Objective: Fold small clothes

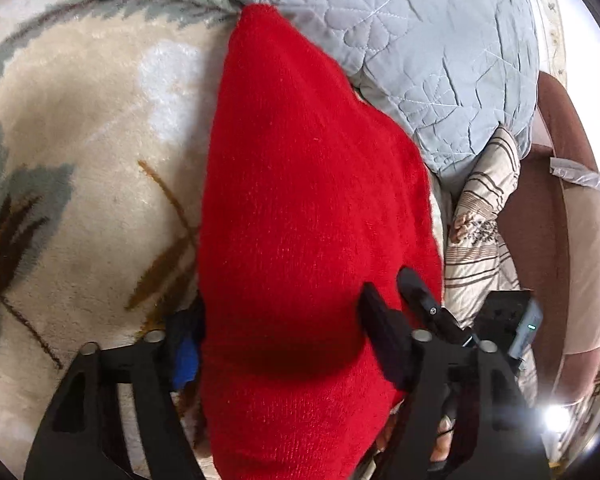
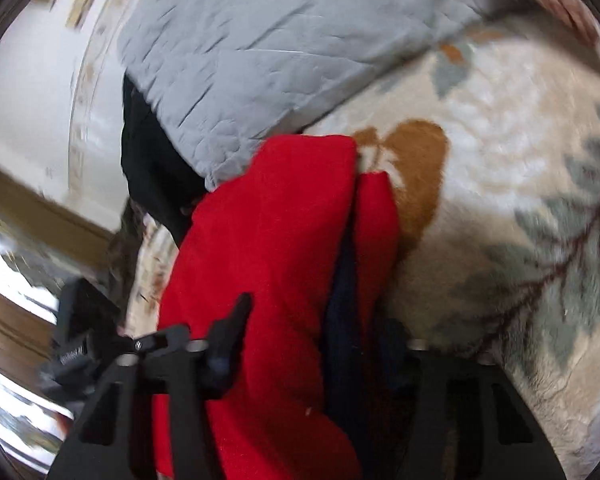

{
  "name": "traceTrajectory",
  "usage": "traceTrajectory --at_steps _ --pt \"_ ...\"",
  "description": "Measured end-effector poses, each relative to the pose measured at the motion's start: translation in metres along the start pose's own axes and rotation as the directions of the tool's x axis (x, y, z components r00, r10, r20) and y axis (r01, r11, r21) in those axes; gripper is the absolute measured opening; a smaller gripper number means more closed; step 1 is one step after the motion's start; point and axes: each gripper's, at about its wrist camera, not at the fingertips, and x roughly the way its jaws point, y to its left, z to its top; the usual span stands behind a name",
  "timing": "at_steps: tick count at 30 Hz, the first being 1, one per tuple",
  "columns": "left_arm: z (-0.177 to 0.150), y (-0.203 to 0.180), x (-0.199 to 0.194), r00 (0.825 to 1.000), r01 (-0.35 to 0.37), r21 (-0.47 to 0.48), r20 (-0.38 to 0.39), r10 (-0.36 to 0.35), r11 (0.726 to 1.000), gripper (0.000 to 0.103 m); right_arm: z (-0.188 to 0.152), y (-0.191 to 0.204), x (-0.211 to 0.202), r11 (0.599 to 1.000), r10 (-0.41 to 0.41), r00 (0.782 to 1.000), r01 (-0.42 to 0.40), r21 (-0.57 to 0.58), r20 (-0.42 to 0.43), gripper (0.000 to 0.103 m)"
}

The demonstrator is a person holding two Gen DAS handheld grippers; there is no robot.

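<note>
The red knit garment (image 1: pixel 300 208) hangs bunched between the fingers of the left gripper (image 1: pixel 288 344), which is clamped on it above a cream floral blanket (image 1: pixel 80 160). In the right wrist view the same red knit (image 2: pixel 268 240) fills the right gripper (image 2: pixel 316 344), clamped on its folds with a dark blue layer (image 2: pixel 344 320) (whether lining or a separate piece I cannot tell) showing beside the red. A grey quilted cover (image 1: pixel 440 60) lies just behind the garment, touching its far end.
</note>
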Motion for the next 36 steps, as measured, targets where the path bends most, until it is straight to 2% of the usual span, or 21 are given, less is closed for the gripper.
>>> traceTrajectory --at_steps 2,6,13,18,21,24,25,27,28,30,33,36 --pt "-0.003 -0.008 -0.005 0.999 -0.035 0.042 0.035 0.034 0.999 0.054 -0.003 0.015 -0.005 0.996 -0.052 0.998 0.054 -0.074 0.028 0.037" --pt "-0.019 -0.025 -0.023 0.984 -0.131 0.145 0.140 0.111 0.981 0.049 -0.014 0.035 -0.018 0.986 -0.089 0.992 0.101 -0.135 0.085 0.035" --pt "-0.060 -0.030 -0.078 0.957 -0.201 0.228 0.252 0.142 0.953 0.049 -0.048 0.061 -0.051 0.988 -0.016 0.989 0.038 -0.146 0.149 0.034" --pt "-0.097 -0.017 -0.110 0.945 -0.238 0.245 0.280 0.166 0.940 0.049 -0.088 0.086 -0.064 0.990 0.037 0.989 -0.017 -0.139 0.141 0.034" --pt "-0.121 0.003 -0.122 0.945 -0.245 0.232 0.275 0.178 0.941 0.050 -0.116 0.098 -0.064 0.990 0.051 0.993 -0.036 -0.136 0.107 0.034" --pt "-0.140 0.031 -0.119 0.952 -0.243 0.192 0.233 0.197 0.951 0.051 -0.143 0.099 -0.056 0.993 0.055 0.997 -0.048 -0.108 0.056 0.035" --pt "-0.144 0.041 -0.114 0.956 -0.245 0.176 0.207 0.207 0.953 0.052 -0.150 0.098 -0.052 0.994 0.045 0.998 -0.041 -0.101 0.043 0.036" --pt "-0.150 0.063 -0.104 0.962 -0.241 0.133 0.161 0.219 0.961 0.058 -0.167 0.093 -0.038 0.995 -0.019 1.000 0.019 -0.100 0.004 0.046" --pt "-0.152 0.069 -0.108 0.967 -0.214 0.122 0.168 0.192 0.969 0.060 -0.171 0.092 -0.038 0.994 -0.039 0.999 0.039 -0.103 0.007 0.053" --pt "-0.155 0.072 -0.127 0.968 -0.187 0.114 0.188 0.164 0.976 0.060 -0.171 0.096 -0.047 0.995 -0.038 0.999 0.040 -0.090 0.021 0.053" --pt "-0.157 0.065 -0.160 0.949 -0.187 0.124 0.278 0.146 0.974 0.058 -0.164 0.106 -0.074 0.990 -0.078 0.988 0.093 -0.110 0.132 0.056" --pt "-0.145 0.047 -0.168 0.936 -0.205 0.164 0.320 0.145 0.965 0.058 -0.153 0.124 -0.085 0.980 -0.040 0.977 0.080 -0.184 0.209 0.052"
